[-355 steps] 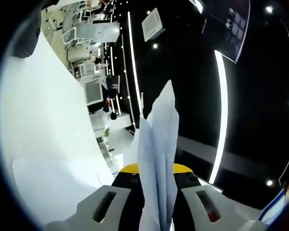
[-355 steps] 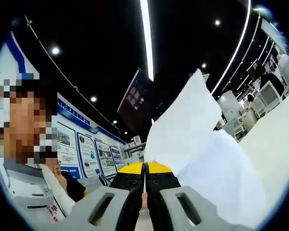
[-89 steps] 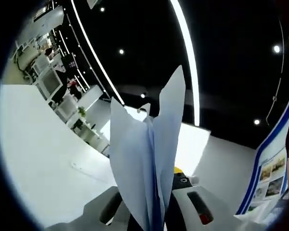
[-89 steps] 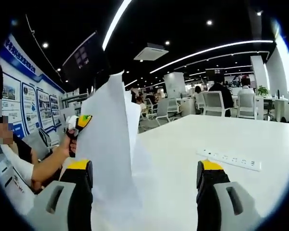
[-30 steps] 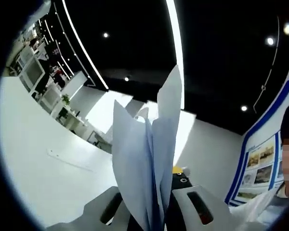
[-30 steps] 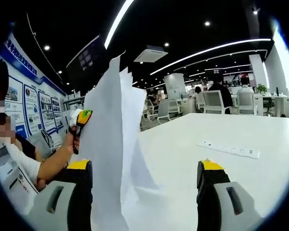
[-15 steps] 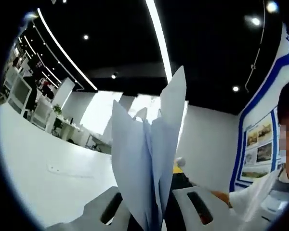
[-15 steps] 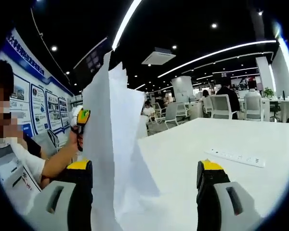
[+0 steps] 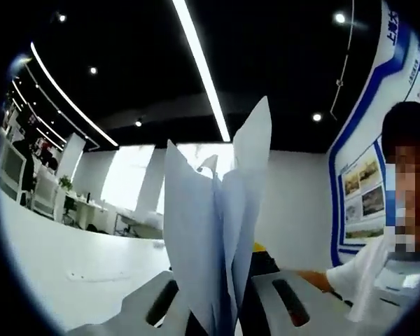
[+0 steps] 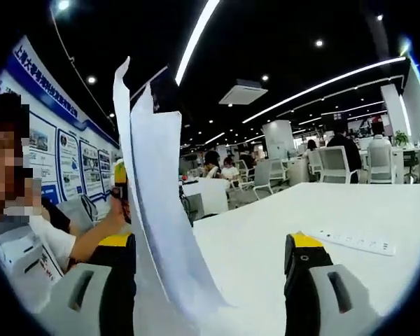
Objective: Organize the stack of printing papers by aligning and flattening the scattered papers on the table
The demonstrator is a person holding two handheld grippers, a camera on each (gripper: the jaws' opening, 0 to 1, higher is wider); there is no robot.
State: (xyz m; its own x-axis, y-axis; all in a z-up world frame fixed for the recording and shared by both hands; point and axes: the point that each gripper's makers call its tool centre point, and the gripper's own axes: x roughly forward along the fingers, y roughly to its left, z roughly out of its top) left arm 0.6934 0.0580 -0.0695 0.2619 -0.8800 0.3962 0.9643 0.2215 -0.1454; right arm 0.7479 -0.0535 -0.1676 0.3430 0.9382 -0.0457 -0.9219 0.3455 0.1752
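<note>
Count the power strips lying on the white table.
1. A white power strip lies flat on the white table beyond the right gripper. Others may sit behind the held papers.

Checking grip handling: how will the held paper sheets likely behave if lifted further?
Likely floppy: the paper sheets curve over towards the table. Probably prone to slipping apart: in the left gripper their top edges fan unevenly.
</note>
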